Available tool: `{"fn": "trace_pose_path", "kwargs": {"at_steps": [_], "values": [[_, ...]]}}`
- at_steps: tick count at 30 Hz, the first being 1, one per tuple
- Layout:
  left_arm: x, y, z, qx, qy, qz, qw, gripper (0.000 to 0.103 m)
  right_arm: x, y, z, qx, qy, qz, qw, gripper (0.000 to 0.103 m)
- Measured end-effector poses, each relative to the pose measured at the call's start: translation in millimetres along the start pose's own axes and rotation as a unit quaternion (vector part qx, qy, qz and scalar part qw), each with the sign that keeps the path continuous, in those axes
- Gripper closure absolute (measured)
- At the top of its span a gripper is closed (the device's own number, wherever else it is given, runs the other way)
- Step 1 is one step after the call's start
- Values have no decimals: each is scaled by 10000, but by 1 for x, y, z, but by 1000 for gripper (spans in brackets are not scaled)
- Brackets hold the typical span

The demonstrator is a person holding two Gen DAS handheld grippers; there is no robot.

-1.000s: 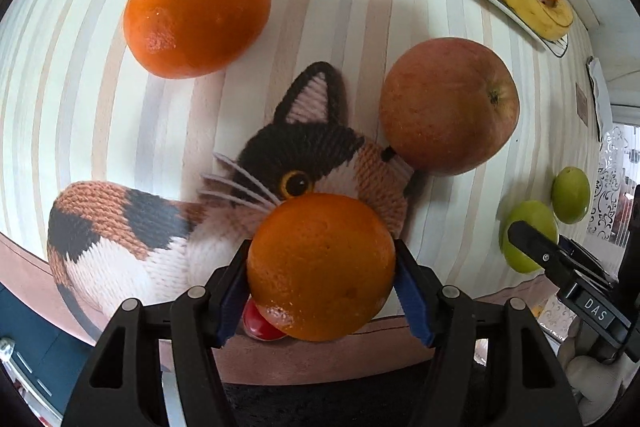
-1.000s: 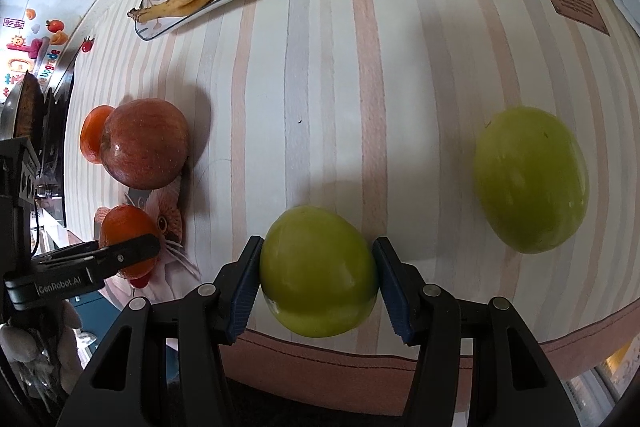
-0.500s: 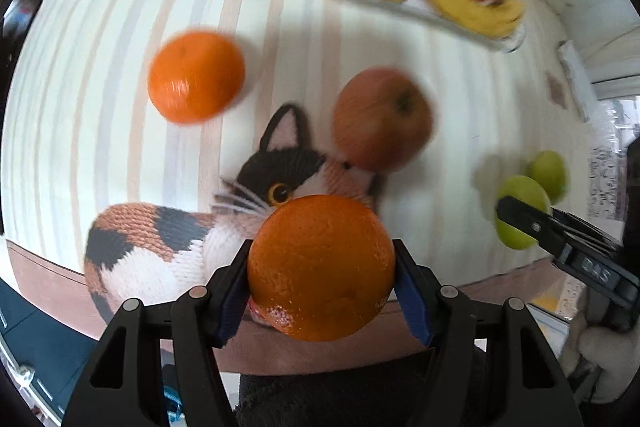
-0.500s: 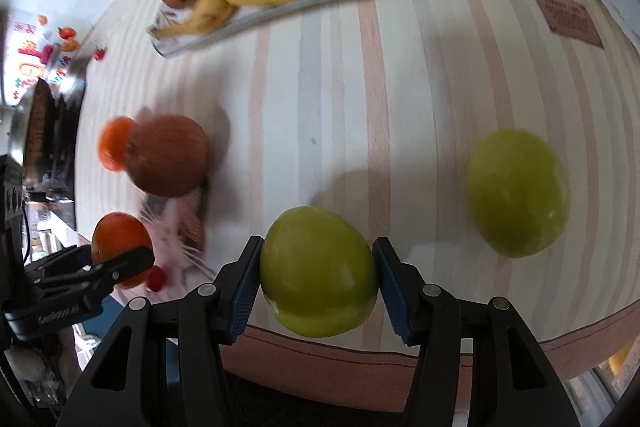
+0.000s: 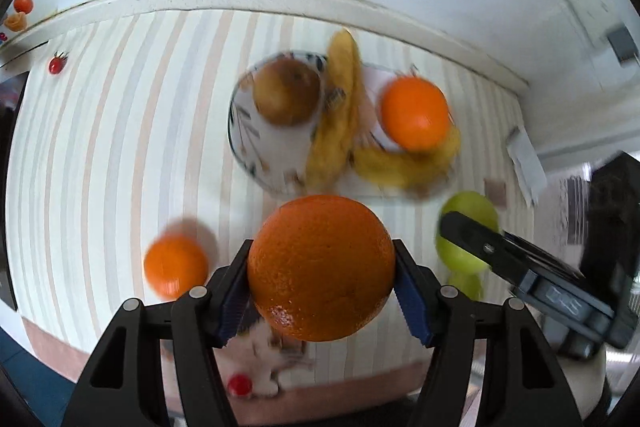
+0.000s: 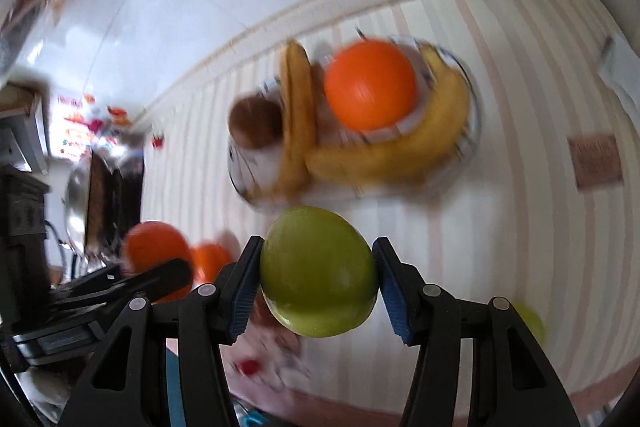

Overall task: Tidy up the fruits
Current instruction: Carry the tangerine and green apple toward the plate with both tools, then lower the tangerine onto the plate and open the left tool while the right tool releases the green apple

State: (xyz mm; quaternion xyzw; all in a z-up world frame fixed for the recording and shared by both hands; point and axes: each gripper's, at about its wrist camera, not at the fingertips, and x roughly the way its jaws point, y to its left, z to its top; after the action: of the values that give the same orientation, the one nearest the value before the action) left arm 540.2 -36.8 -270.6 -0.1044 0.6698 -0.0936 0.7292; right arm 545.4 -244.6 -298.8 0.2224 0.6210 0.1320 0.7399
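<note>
We are holding a gripper in each hand above a striped tablecloth (image 5: 120, 147), and both views are blurred. Our left gripper (image 5: 322, 281) is clamping a large orange (image 5: 320, 267) between its two blue pads (image 5: 410, 301), which are pressing on the fruit's left and right sides. Our right gripper (image 6: 318, 285) is clamping a green apple (image 6: 318, 271) in the same way, with a blue pad on each side of it. In the left view, the right gripper (image 5: 472, 231) is showing at the right edge, with the green apple (image 5: 466, 227) partly hidden behind its black finger.

Beyond both held fruits, an oval glass platter (image 5: 244, 143) is sitting on the cloth near the wall. It is carrying a brownish round fruit (image 5: 286, 95) at its left end, a banana (image 5: 340, 115) lying beside that, a second banana (image 5: 404, 163) curving along the near right side, and another orange (image 5: 414, 113) resting against the curved banana. In the right view the same platter (image 6: 472, 131) is appearing just past the apple.

A loose orange (image 5: 176, 265) is lying on the cloth to the left of the left gripper, apart from the platter. A second green apple (image 6: 530, 323) is peeking out low at the right in the right view. Below the held orange, a knitted cat mat (image 5: 276, 355) is showing only as a pale smear.
</note>
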Motion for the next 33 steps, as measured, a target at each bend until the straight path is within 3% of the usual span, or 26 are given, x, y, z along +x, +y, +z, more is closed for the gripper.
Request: {"fn": "trace_pose_path", "kwargs": {"at_steps": [7, 14, 18, 29, 33], "values": [[39, 22, 53, -220, 255, 260, 9991, 41, 7, 38, 77, -432, -193, -236, 9986, 45], [60, 29, 68, -332, 414, 349, 9980, 40, 44, 62, 146, -1056, 22, -872, 9906, 45], [70, 27, 64, -273, 532, 421, 9973, 40, 71, 58, 157, -1163, 270, -1076, 9870, 45], [80, 32, 59, -430, 666, 473, 9957, 39, 110, 47, 155, -1105, 591, -1104, 9860, 44], [77, 40, 60, -479, 603, 382, 9963, 30, 108, 46, 156, -1075, 558, -1143, 9860, 34]]}}
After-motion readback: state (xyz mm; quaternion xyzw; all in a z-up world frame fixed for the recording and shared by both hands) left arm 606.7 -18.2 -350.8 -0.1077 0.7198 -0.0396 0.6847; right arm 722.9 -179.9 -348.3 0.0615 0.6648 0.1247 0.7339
